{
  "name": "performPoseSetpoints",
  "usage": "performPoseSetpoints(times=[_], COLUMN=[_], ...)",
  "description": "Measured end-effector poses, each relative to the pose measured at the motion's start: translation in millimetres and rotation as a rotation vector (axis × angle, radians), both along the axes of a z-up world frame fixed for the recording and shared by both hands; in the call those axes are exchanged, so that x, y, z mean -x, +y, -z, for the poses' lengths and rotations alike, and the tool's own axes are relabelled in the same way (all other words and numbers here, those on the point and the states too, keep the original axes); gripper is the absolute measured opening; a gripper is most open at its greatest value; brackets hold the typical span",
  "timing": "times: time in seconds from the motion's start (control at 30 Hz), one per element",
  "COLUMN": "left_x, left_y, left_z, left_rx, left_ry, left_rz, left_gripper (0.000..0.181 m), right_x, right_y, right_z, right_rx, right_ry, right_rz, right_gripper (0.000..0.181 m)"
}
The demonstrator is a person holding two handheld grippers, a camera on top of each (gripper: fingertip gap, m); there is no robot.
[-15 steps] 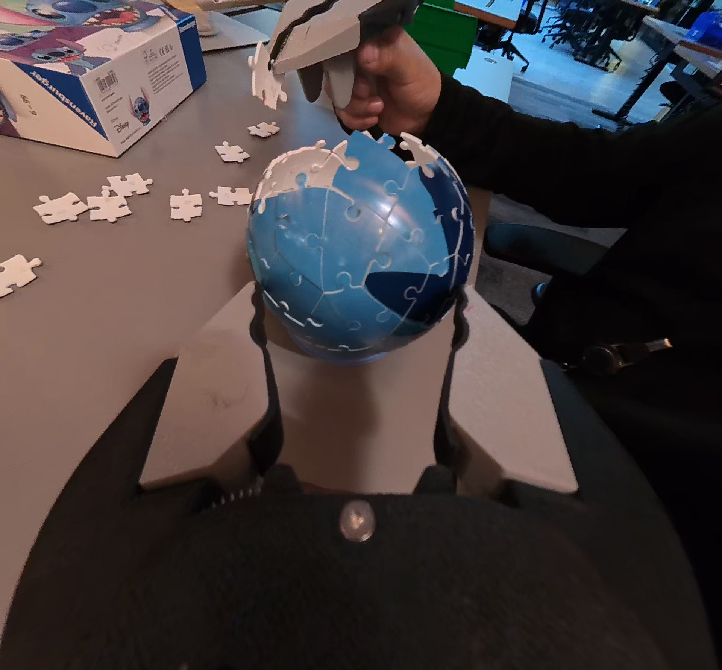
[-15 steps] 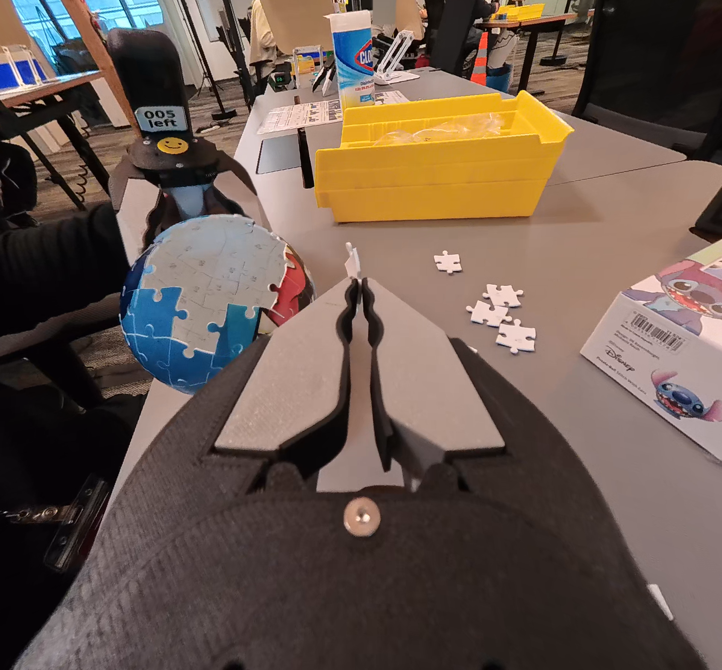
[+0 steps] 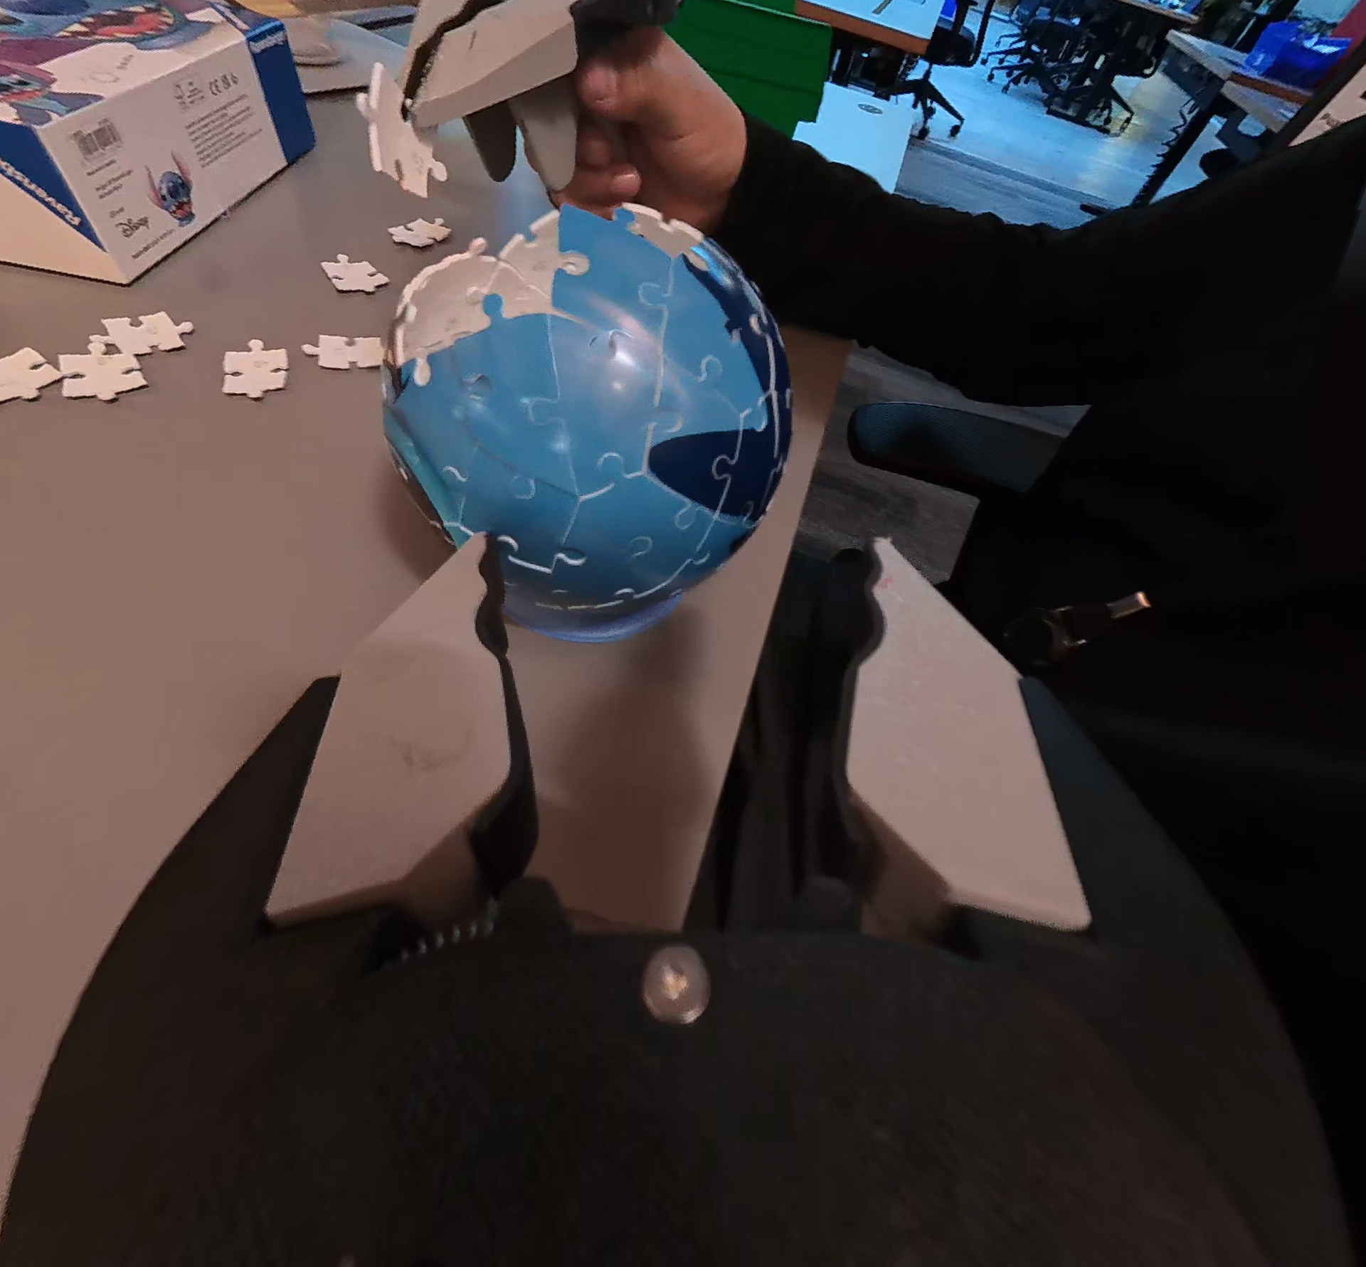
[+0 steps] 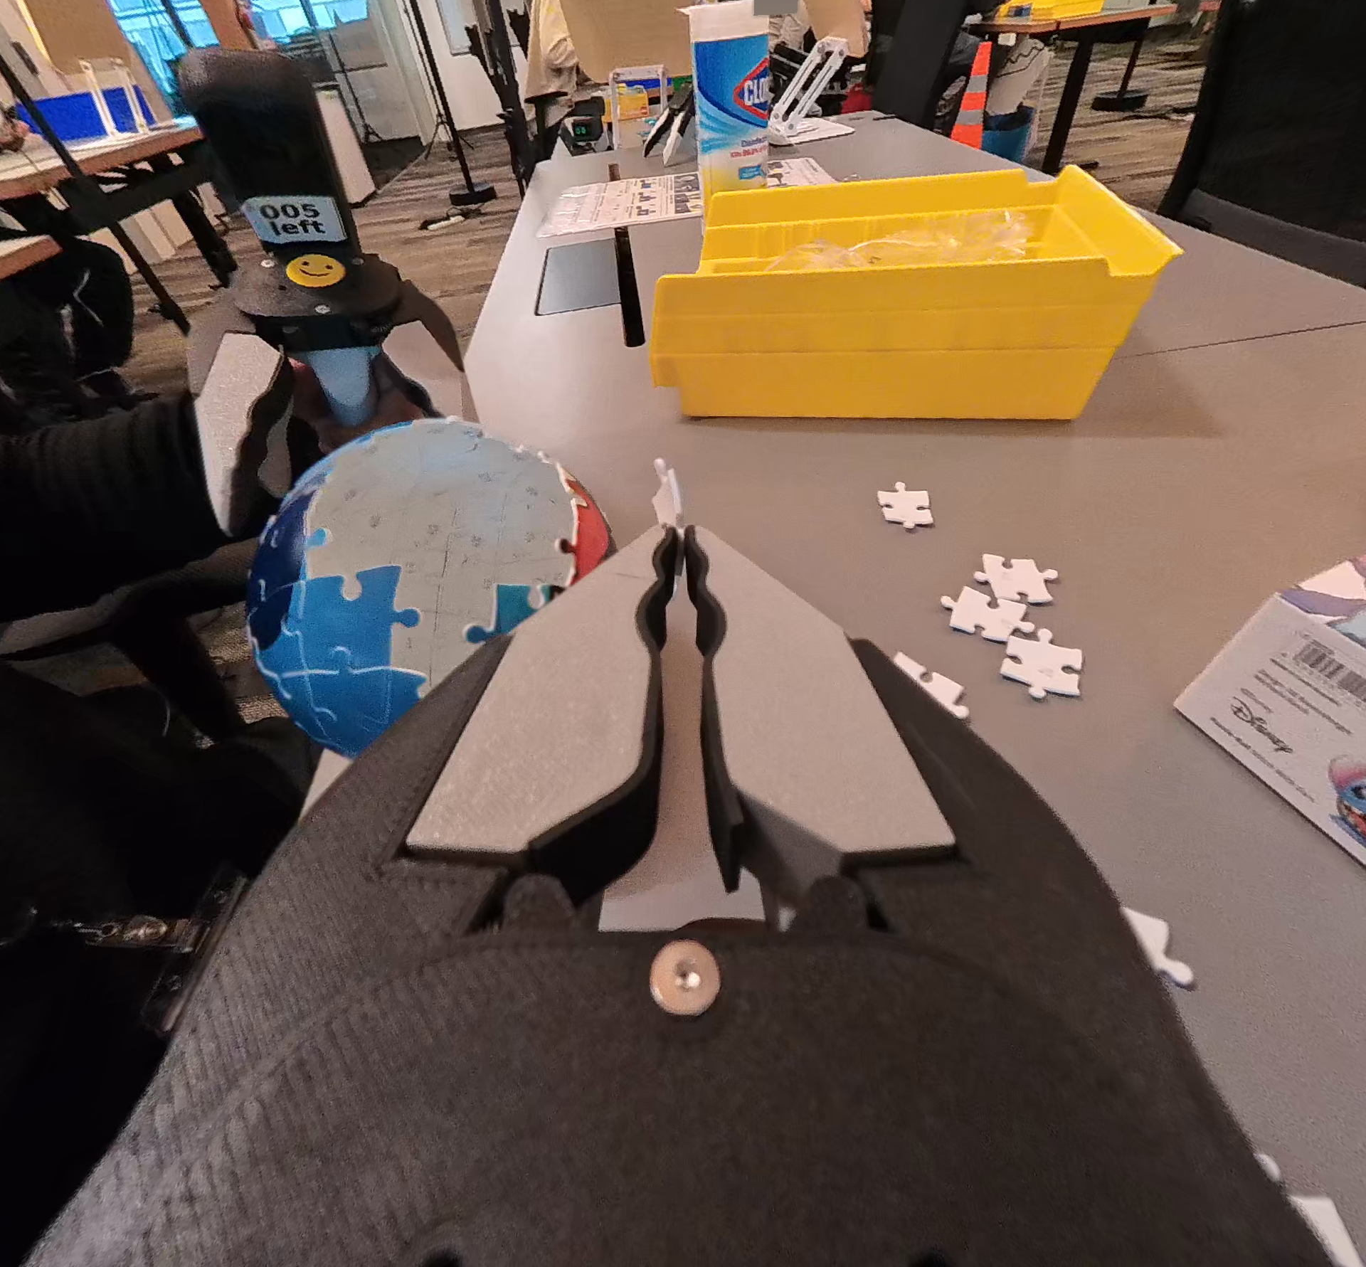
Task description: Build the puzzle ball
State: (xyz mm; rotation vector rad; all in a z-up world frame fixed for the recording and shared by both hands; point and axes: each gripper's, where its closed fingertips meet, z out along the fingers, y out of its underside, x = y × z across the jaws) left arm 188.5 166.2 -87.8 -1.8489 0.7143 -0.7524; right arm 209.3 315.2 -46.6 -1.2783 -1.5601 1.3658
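In the left wrist view the left gripper point(image 3: 676, 555) stood released, its wide-spread fingers flanking the puzzle ball point(image 3: 588, 418) at frame centre near the grey table point(image 3: 148, 603) edge; at upper left the right gripper point(image 3: 410, 112) pinched a white puzzle piece point(image 3: 399, 141). In the right wrist view that gripper point(image 4: 678, 537) was clenched on the piece point(image 4: 667, 492) at centre, with the ball point(image 4: 414, 581) at left and a yellow bin point(image 4: 902, 344) at upper right.

Bin: yellow bin point(image 4: 887, 352) on my grey table point(image 4: 1220, 433), clear plastic inside.
Canister: blue-white wipes canister point(image 4: 728, 101) behind bin.
Papers: printed sheets point(image 4: 628, 200) beside canister.
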Motion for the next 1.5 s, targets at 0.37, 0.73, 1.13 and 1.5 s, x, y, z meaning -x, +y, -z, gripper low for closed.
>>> performPoseSetpoints(times=[0.37, 0.73, 1.13, 1.5], left_x=[-41, 0, -14, -27], left_y=[-42, -9, 16, 7], left_z=[1, -8, 8, 20], left_rx=[0.003, -0.043, 0.001, 0.018], left_ry=[0.032, 0.032, 0.029, 0.177], left_rz=[0.189, -0.025, -0.05, -0.004], left_gripper=[0.085, 0.081, 0.09, 0.094], right_x=[-4, -3, -4, -7], right_y=[-11, -29, -50, -54], right_z=[-5, -10, -10, -9], right_rx=[-0.008, -0.033, -0.207, -0.257], right_ry=[0.006, 0.016, -0.01, -0.03], right_rz=[-0.052, -0.089, -0.086, -0.081], right_gripper=[0.0, 0.0, 0.0, 0.0])
